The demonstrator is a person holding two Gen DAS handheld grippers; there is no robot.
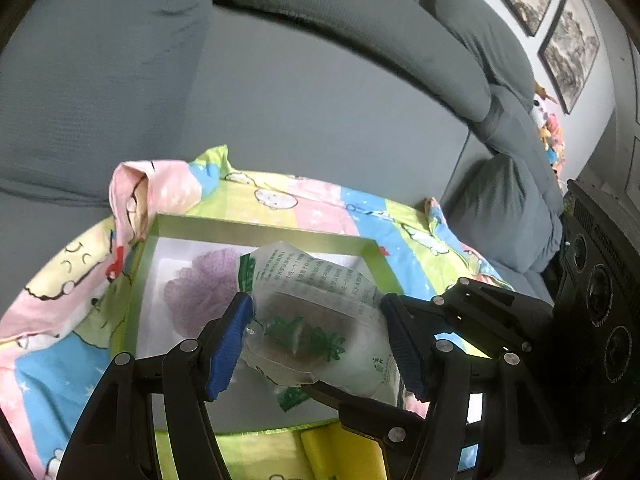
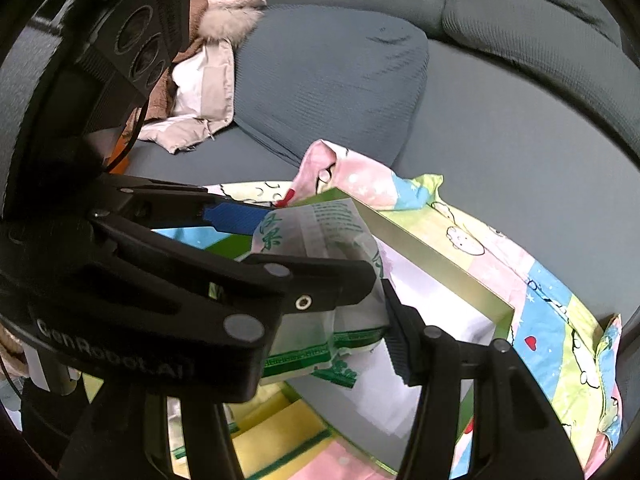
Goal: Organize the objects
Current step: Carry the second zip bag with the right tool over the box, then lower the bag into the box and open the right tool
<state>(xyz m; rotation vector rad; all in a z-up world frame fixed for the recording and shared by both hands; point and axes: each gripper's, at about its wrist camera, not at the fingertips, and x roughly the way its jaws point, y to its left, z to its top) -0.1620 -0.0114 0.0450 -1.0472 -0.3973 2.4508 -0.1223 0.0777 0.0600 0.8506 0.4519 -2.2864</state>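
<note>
Gripping a crinkled snack packet (image 1: 316,320) between its blue pads, the left gripper (image 1: 320,340) holds the pouch above a shallow green-rimmed box (image 1: 264,230) that sits on a cartoon-print cloth (image 1: 328,196) over a grey sofa (image 1: 320,92). The packet hangs at the centre of the left wrist view, printed side up, likely kept clear of the rim so it can be lowered inside. A purple scrunched thing (image 1: 200,292), blurred, lies in the box at nine o'clock of the packet. The other tool (image 1: 480,312) reaches in from three o'clock.

From the right wrist, the right gripper (image 2: 352,300) closes on the same packet (image 2: 320,240), one black finger (image 2: 320,284) across its front and the ribbed finger at four o'clock. The left tool's blue pad (image 2: 236,212) presses the pouch at ten o'clock. Both tools share the load, probably to keep the limp pouch flat. The box wall (image 2: 432,256) runs toward four o'clock; yellow packs (image 2: 280,432) lie at six o'clock, and a pale jacket (image 2: 200,92) rests on the sofa at eleven.
</note>
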